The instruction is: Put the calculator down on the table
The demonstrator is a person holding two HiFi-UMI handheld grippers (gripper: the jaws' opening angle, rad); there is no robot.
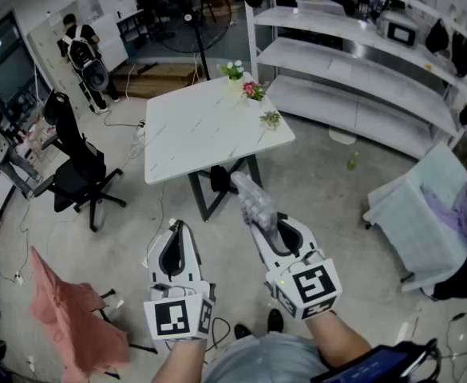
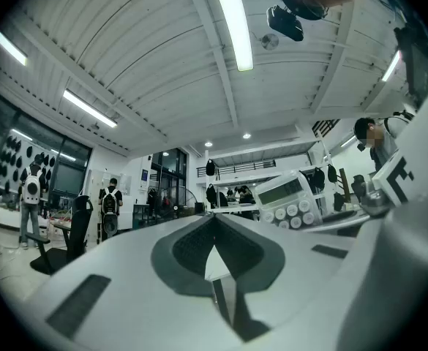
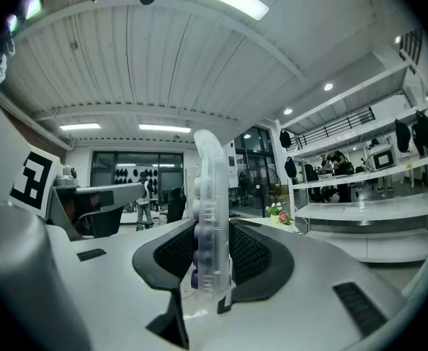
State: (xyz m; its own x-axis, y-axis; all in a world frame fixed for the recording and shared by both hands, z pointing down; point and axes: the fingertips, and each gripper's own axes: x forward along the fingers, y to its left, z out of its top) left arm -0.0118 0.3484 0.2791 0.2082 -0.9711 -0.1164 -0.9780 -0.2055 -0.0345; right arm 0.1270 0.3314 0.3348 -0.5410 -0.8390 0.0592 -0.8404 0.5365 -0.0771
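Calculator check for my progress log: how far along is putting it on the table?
Done: the right gripper is shut on the calculator. In hand: it hangs over the floor, short of the white table. Still to do: reach it, set the calculator down, open the jaws. The left gripper is shut, empty.

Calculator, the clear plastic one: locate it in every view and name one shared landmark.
Head view: clear plastic calculator at centre, in the right gripper.
Left gripper view: right of centre, keys facing the camera.
Right gripper view: centre, edge-on between the jaws.
Shared landmark: white shelving unit, in all three.
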